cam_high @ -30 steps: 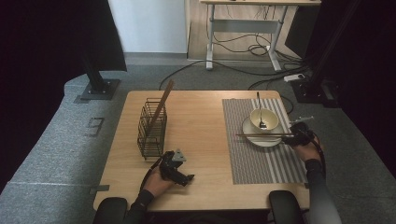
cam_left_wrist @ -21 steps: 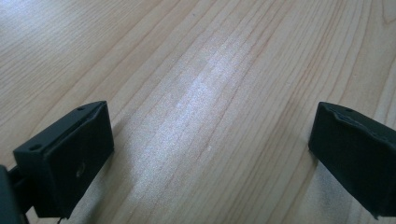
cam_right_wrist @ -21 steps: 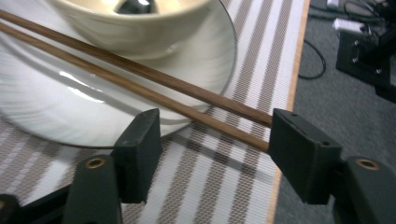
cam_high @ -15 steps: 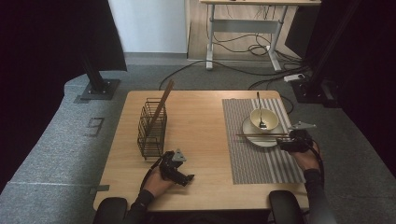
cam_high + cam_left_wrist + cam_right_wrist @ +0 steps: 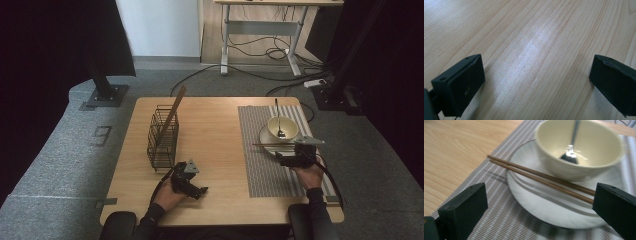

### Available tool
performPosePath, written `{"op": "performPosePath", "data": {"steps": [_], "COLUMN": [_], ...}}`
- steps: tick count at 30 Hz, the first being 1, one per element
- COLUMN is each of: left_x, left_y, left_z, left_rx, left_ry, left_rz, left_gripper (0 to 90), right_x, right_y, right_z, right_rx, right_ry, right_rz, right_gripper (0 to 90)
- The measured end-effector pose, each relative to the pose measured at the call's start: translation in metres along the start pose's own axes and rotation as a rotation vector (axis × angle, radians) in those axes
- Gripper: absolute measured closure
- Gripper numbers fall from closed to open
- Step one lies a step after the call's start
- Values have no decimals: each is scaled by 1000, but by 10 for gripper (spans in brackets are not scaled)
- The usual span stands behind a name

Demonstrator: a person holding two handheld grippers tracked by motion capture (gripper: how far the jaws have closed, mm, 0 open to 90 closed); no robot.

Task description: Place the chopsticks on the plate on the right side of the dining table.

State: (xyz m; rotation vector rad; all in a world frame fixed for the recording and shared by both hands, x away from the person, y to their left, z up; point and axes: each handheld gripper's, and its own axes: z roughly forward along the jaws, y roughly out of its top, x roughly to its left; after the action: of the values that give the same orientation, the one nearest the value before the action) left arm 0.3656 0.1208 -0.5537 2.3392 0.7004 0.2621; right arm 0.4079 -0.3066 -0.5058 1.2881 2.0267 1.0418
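While the right gripper hangs over the grey striped placemat with its two black jaws spread wide and nothing between them, the pair of thin brown wooden chopsticks lies just ahead of it, resting across the near rim of the round white plate. Those jaws have just been opening, and the chopsticks lie free of them. In the right gripper view the chopsticks run from about ten o'clock down to four o'clock across the plate, side by side and touching the foot of the cream round bowl that stands on it. A dark metal spoon leans inside the bowl, its handle rising toward twelve o'clock. In the high view the bowl sits at about one o'clock from the right gripper, and the chopsticks' thin ends reach out over the placemat toward nine o'clock.

At the near left of the light wooden table, the left gripper rests low over bare wood, held in the person's left hand. Its jaws stand wide apart and hold nothing, as the left gripper view shows. At about eleven o'clock from it stands a black wire basket with one long brown wooden stick leaning out of its top toward one o'clock.
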Motion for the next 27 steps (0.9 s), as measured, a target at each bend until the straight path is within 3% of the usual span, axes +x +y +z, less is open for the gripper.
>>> {"op": "performPosePath", "data": {"steps": [5,10,15,20,27], "left_x": [0,0,0,0,0], "left_y": [0,0,0,0,0], "left_z": [0,0,0,0,0], "left_rx": [0,1,0,1,1], "left_ry": [0,0,0,0,0], "left_rz": [0,0,0,0,0], "left_gripper": [0,0,0,0,0], "right_x": [14,18,14,12,8], "right_y": [-7,-13,-21,-22,-22], "right_z": [17,24,32,37,44], "right_rx": [12,6,34,28,50], "right_ry": [23,53,62,77,50], "right_rz": [-47,-68,-66,-57,-68], "right_gripper": [0,0,0,2,4]}}
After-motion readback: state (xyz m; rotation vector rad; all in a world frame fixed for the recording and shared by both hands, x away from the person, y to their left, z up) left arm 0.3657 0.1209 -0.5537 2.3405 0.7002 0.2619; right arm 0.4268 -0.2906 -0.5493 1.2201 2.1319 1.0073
